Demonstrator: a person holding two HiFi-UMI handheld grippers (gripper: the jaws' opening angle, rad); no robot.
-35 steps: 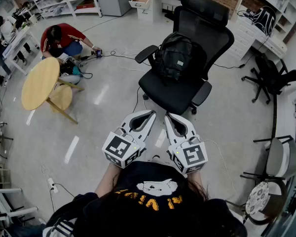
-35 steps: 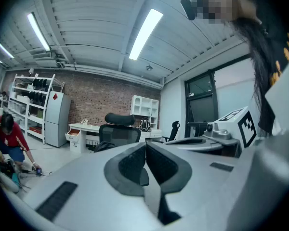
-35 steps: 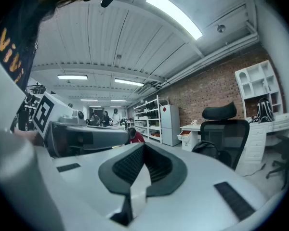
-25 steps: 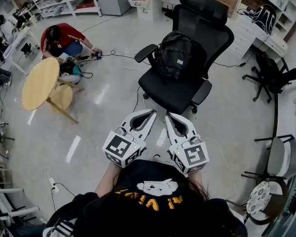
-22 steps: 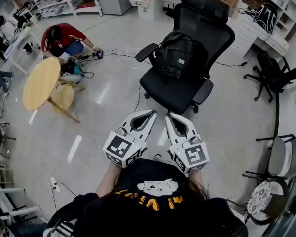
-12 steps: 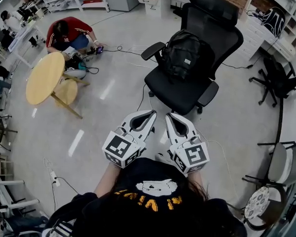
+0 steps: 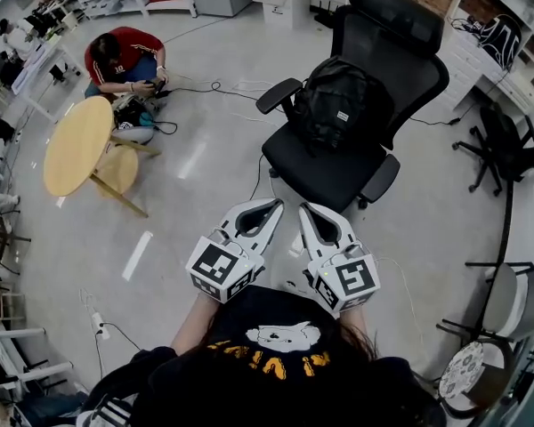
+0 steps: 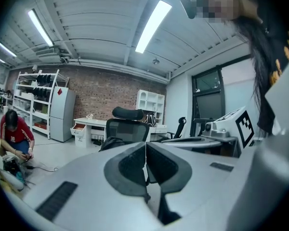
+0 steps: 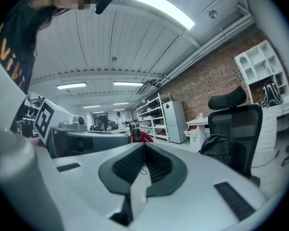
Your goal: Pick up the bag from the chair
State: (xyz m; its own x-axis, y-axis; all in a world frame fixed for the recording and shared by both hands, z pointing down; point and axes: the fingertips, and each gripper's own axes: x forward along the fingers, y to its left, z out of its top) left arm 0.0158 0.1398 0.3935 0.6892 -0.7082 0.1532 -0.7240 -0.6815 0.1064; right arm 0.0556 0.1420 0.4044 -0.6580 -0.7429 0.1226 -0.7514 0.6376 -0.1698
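Note:
A black backpack (image 7: pixel 342 103) leans upright against the backrest of a black office chair (image 7: pixel 334 172), on its seat. In the right gripper view the backpack (image 9: pixel 216 150) shows beside the chair (image 9: pixel 243 129). The left gripper view shows the chair (image 8: pixel 127 127) straight ahead. My left gripper (image 7: pixel 276 205) and right gripper (image 7: pixel 303 208) are held side by side near my chest, short of the chair's front edge. Both are shut with nothing between their jaws, tips pointing toward the seat.
A round wooden table (image 7: pixel 76 145) stands to the left, with a person in red (image 7: pixel 125 56) crouched on the floor by cables behind it. Other chairs (image 7: pixel 503 140) and stools (image 7: pixel 507 296) stand at the right. Desks and shelves line the far wall.
The chair and backpack have come slightly closer and shifted right in the head view as I stepped forward. The grippers hold the same pose.

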